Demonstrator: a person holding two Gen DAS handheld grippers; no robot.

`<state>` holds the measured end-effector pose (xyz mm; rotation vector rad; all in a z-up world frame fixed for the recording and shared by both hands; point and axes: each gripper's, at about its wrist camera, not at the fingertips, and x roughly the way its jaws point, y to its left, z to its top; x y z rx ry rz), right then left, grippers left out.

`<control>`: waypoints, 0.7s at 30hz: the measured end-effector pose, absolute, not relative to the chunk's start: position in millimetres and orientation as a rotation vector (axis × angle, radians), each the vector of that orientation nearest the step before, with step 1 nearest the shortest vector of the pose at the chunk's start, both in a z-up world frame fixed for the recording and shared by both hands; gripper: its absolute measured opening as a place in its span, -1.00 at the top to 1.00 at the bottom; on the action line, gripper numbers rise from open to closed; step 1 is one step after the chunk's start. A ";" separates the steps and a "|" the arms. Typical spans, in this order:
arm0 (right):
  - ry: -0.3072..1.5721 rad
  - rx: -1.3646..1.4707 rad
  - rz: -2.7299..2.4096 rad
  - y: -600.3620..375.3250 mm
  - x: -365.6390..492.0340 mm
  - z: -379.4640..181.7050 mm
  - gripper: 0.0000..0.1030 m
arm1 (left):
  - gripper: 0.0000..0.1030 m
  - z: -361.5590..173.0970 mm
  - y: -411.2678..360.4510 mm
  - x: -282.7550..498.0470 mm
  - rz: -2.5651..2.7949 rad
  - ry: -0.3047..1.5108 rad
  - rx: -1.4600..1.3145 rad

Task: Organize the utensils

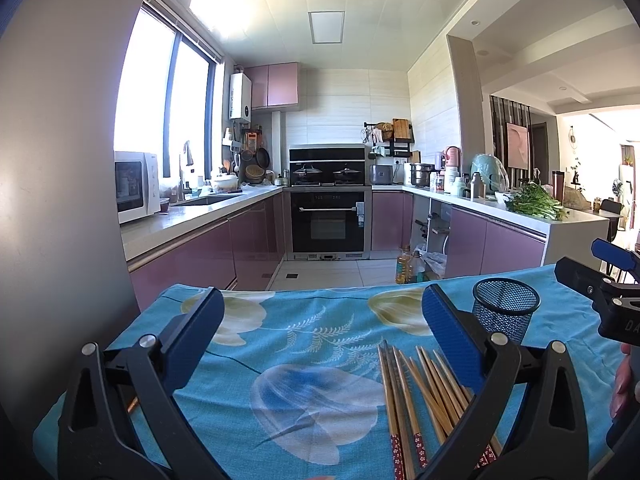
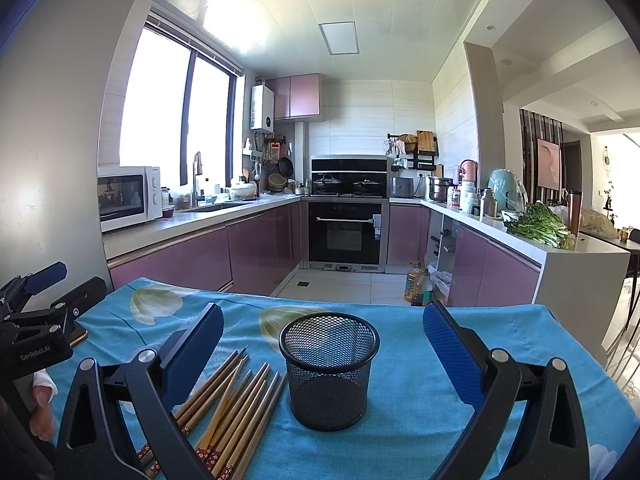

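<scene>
Meanwhile both grippers, left [image 1: 322, 334] and right [image 2: 323, 344], hung spread wide over chopsticks [image 2: 232, 408] lying beside the cup [image 2: 329, 372].

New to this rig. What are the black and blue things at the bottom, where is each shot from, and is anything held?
No robot arm here: a person carries two hand-held tongs, each with a fisheye camera looking forward along its fingers. One picture is from the left tongs, the other from the right tongs; each also catches the other at its edge. On the blue floral tablecloth lie loose wooden chopsticks beside an upright, seemingly empty black mesh cup. Both tongs are open and hold nothing. Behind is a kitchen with purple cabinets.
</scene>
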<state>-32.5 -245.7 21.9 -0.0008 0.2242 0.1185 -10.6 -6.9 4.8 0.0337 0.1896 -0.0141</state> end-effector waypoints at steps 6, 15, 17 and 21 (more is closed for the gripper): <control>0.219 0.001 0.113 -246.4 -33.1 23.5 -0.88 | -0.89 4.9 -7.2 -10.7 -0.013 0.188 0.034; 0.221 0.001 0.114 -245.2 -31.9 24.5 -0.88 | -0.89 7.0 -8.0 -11.2 -0.014 0.187 0.032; 0.218 0.002 0.113 -245.6 -32.2 24.4 -0.88 | -0.89 7.5 -8.4 -11.1 -0.014 0.187 0.031; 0.217 0.002 0.112 -246.0 -32.4 24.1 -0.88 | -0.89 9.3 -9.4 -11.4 -0.013 0.185 0.031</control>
